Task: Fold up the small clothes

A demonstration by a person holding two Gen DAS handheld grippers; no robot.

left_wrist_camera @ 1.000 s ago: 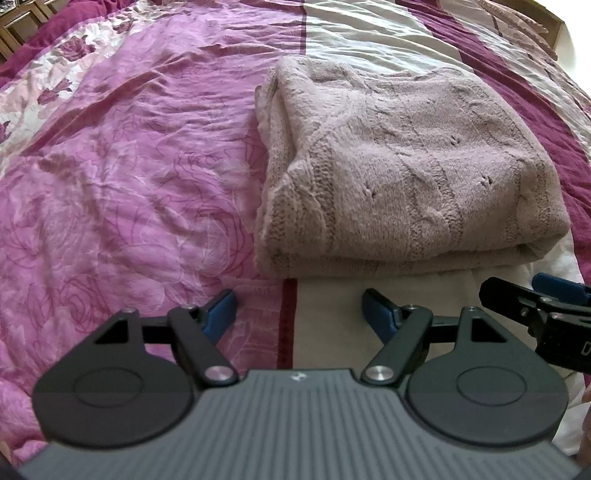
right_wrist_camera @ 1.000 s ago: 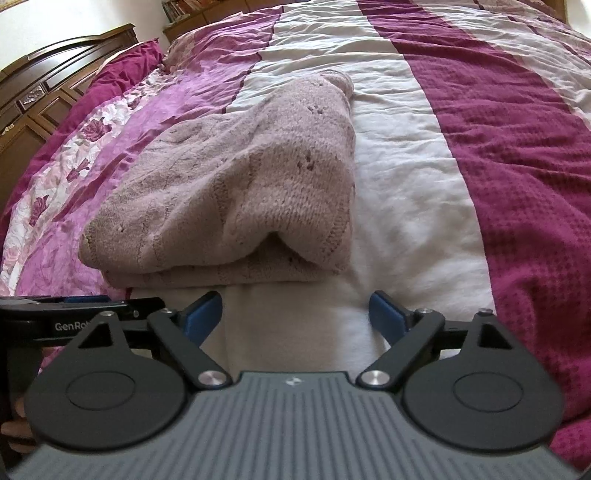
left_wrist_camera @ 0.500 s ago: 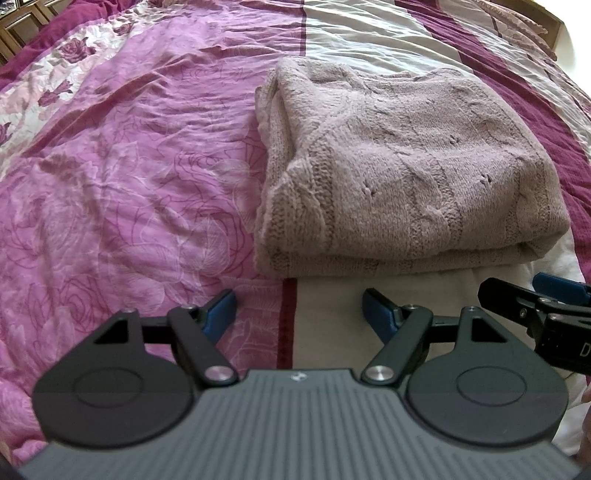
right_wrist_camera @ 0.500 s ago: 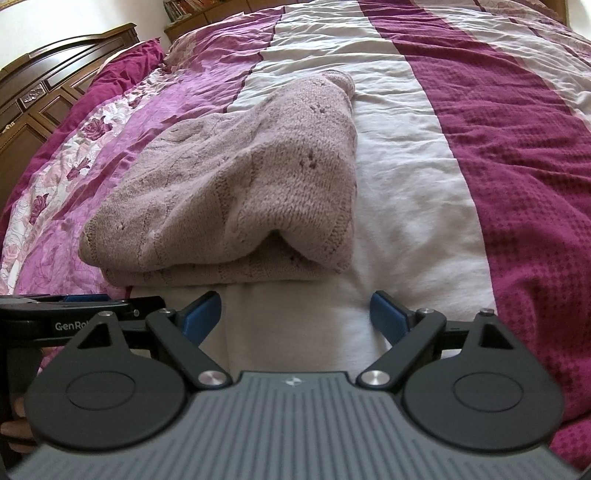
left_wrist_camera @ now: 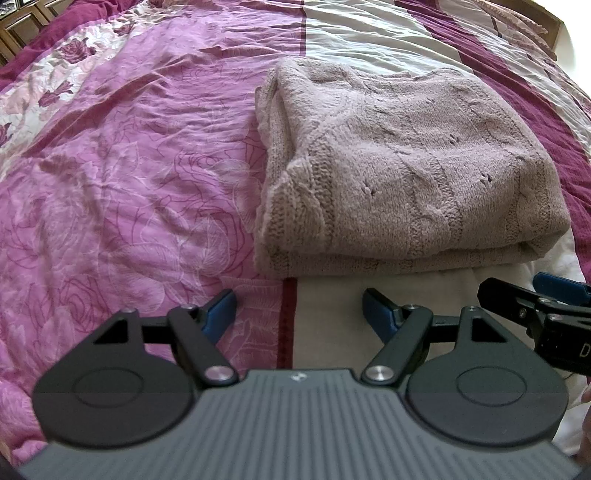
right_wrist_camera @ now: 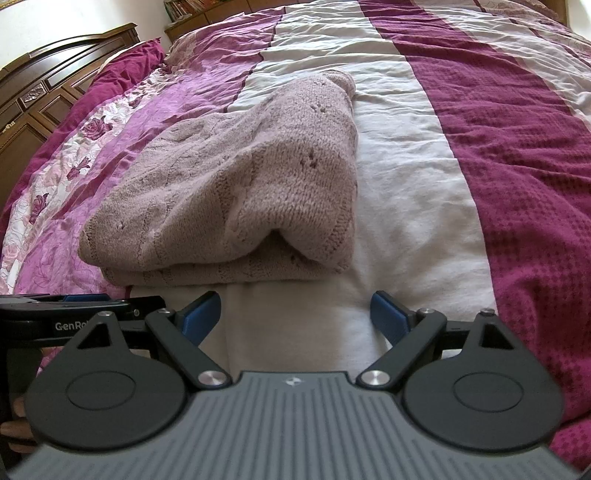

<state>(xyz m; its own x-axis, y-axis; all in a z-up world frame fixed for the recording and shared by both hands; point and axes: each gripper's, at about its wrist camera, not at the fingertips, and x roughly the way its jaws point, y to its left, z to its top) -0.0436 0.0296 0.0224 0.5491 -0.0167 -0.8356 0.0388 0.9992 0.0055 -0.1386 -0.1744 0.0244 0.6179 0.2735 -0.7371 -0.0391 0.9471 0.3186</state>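
A pale pink knitted sweater point(left_wrist_camera: 406, 173) lies folded into a thick rectangle on the bed; from the right wrist view the same sweater point(right_wrist_camera: 236, 192) shows its layered near edge. My left gripper point(left_wrist_camera: 299, 310) hovers just short of that near edge, open, with only bedspread between its blue pads. My right gripper point(right_wrist_camera: 295, 314) stands open as well, just in front of the sweater's right corner, nothing between its fingers. Each gripper shows at the edge of the other's view: the right gripper point(left_wrist_camera: 535, 299), the left gripper point(right_wrist_camera: 85, 306).
The bed carries a quilt point(left_wrist_camera: 110, 184) of pink floral, white and dark magenta stripes point(right_wrist_camera: 517, 166). A dark wooden headboard point(right_wrist_camera: 40, 92) and a shelf of books point(right_wrist_camera: 184, 5) stand at the far left. A person's fingers point(right_wrist_camera: 14, 424) grip the left handle.
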